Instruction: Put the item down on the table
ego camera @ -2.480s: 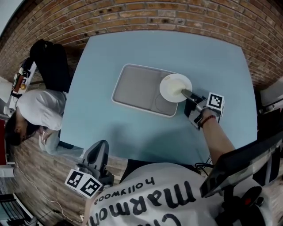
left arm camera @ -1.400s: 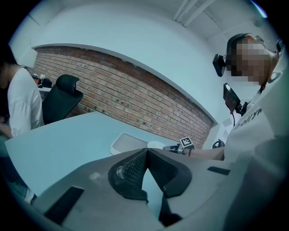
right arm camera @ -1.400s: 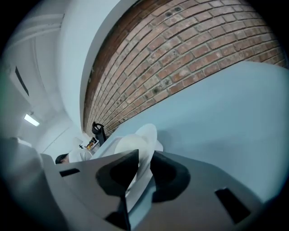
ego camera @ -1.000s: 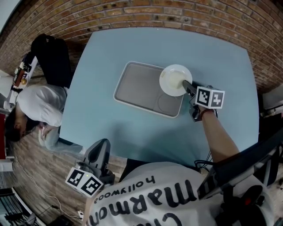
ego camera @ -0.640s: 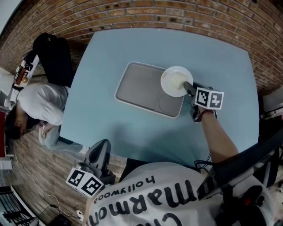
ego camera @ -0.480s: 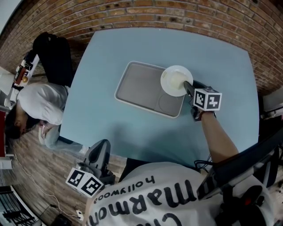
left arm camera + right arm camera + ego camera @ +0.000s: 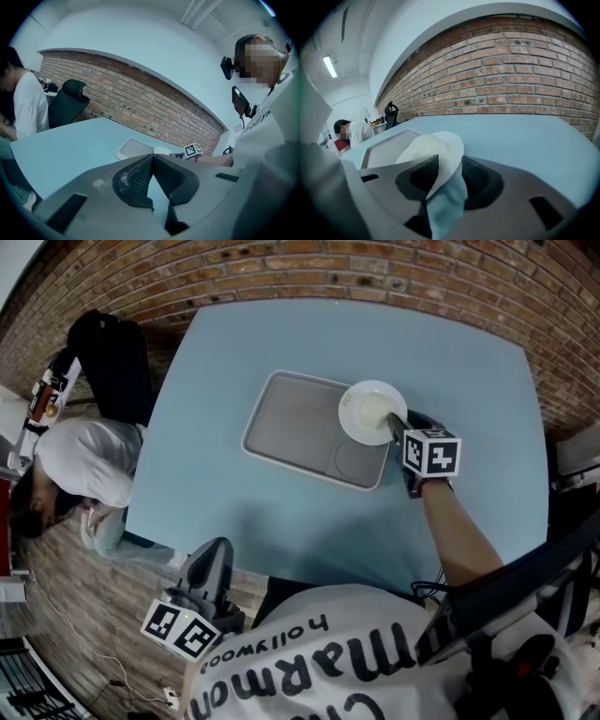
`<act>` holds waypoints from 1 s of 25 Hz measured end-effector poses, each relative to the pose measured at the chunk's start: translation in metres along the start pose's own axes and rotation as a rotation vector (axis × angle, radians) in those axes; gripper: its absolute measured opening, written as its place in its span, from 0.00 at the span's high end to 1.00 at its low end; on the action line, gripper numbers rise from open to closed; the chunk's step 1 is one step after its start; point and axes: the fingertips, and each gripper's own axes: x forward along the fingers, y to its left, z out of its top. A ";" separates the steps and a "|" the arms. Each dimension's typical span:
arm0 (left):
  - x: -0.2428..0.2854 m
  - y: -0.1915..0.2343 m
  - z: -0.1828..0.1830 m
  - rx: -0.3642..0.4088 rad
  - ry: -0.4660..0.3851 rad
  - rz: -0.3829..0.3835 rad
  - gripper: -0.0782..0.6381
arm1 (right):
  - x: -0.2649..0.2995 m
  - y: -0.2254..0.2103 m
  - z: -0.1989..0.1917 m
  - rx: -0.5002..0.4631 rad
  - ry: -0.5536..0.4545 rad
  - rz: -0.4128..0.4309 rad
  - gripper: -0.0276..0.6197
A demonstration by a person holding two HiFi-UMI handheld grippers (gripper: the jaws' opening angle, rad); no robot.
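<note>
Centrally, a light blue rectangular table (image 7: 234,493) is filling the head view, and a shallow grey rectangular plastic tray (image 7: 291,423) is lying near its middle, turned slightly askew to the table's edges. A round white plate (image 7: 366,409) is sitting over the tray's far right corner, its rim overhanging the tray's edge toward the right gripper (image 7: 394,423); whether it is resting flat cannot be told. In the right gripper view the plate (image 7: 436,145) is appearing tilted, its near rim reaching in between the jaws of the right gripper (image 7: 450,164). Those jaws have just been opening and are standing wide, released, no longer pinching the rim. The left gripper (image 7: 217,547) is hanging off the table's near edge, well apart from the tray. The left gripper (image 7: 152,157) is keeping its jaw tips pressed together, clenched on nothing.
</note>
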 end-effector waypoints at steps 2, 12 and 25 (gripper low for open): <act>0.001 -0.001 0.001 0.011 -0.010 0.002 0.88 | 0.000 -0.001 0.001 -0.037 0.000 -0.029 0.73; 0.001 -0.001 0.001 0.006 -0.011 -0.004 0.88 | 0.000 0.006 0.001 -0.242 0.002 -0.080 0.73; 0.027 0.023 0.026 0.013 0.028 -0.157 0.88 | -0.056 -0.001 0.014 0.232 -0.168 -0.061 0.73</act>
